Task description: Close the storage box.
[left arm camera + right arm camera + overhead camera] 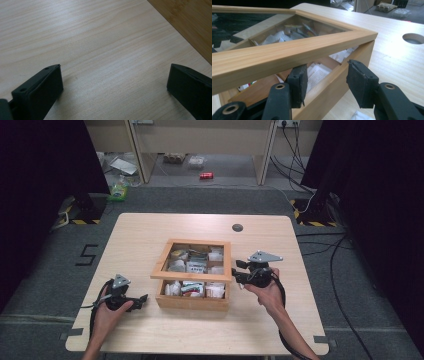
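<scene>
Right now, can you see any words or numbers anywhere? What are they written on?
"5" in black on the grey floor, left of the table.
Packets in the wooden box: print on them, too small and blurred to read.
Red can on the floor far back: too small to read.
Nothing else carries writing that can be read.

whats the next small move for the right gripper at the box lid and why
Probably lift the right gripper a little: the glass-paned wooden lid is part-raised above the compartmented wooden box, one jaw sits under its frame, and both jaws are apart.
</scene>
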{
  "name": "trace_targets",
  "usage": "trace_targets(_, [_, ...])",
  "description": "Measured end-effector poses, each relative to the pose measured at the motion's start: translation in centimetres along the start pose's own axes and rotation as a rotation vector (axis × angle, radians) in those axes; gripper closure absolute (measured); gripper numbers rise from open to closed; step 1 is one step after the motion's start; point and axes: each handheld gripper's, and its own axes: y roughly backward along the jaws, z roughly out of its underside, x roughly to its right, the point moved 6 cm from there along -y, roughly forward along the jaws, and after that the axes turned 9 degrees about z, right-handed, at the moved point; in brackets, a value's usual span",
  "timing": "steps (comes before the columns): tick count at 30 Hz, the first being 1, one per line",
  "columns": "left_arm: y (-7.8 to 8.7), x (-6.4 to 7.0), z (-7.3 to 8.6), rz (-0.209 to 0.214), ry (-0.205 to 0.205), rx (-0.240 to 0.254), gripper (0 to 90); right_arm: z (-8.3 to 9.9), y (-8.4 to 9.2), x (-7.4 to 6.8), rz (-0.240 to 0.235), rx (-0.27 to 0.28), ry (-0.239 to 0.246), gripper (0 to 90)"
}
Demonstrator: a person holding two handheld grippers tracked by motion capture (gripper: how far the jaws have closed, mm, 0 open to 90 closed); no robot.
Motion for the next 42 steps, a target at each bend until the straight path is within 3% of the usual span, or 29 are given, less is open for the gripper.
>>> trace_targets(10, [0.0,0.0,0.0,0.0,0.0,0.0,0.0,1.1,-0.3,0.3,0.023,-0.035,0.014,51.3])
trace_targets(13, [0.0,0.0,0.0,0.0,0.0,0.0,0.0,1.7,-0.5,0.9,0.071,-0.055,0.039,51.8])
trace_targets(15, [0.0,0.0,0.0,0.0,0.0,0.0,0.0,1.2,-0.2,1.1,0.032,-0.008,-0.036,52.7])
trace_targets(19, [0.0,0.0,0.0,0.001,-0.001,0.0,0.0,0.3,0.5,1.3,0.084,0.006,0.033,52.1])
trace_targets(27, [0.0,0.0,0.0,0.001,-0.001,0.0,0.0,0.4,0.9,2.0,0.091,0.003,-0.017,51.0])
trace_targets(35, [0.0,0.0,0.0,0.001,-0.001,0.0,0.0,0.9,1.2,2.9,0.114,-0.025,-0.085,39.3])
trace_targets(42, [0.0,0.0,0.0,0.001,-0.001,0.0,0.0,1.8,1.8,3.6,0.136,-0.045,-0.108,34.3])
